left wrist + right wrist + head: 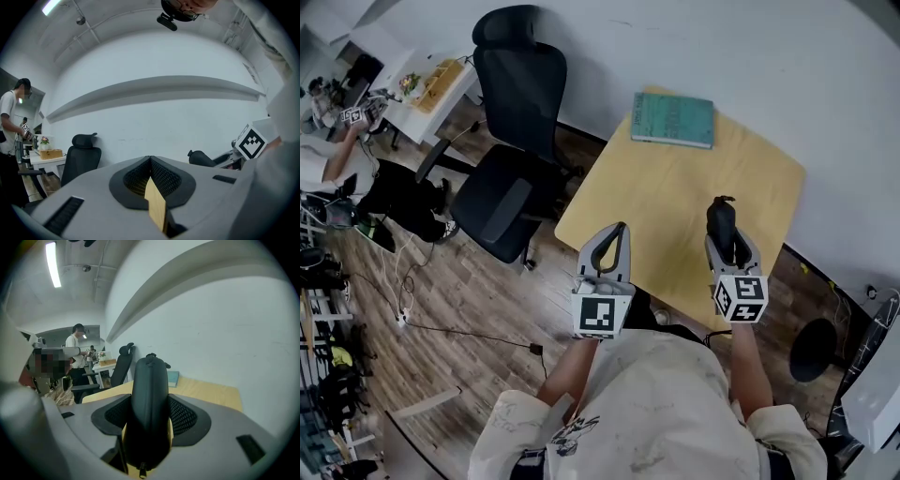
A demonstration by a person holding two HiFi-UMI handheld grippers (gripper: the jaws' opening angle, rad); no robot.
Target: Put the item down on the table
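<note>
Pale wooden table (675,197) against white wall (787,66), wood-plank floor (459,309)

Matt black case (149,399), smooth pale wood table (675,192), wood-plank floor (473,291)

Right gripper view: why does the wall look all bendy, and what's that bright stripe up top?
Right gripper view: the wide-angle lens bows the straight wall ledge into a curve; the stripe is a ceiling light, glaring white; the black case up close looks dark, with little detail. Left gripper view: the wall ledge bends the same way.
</note>
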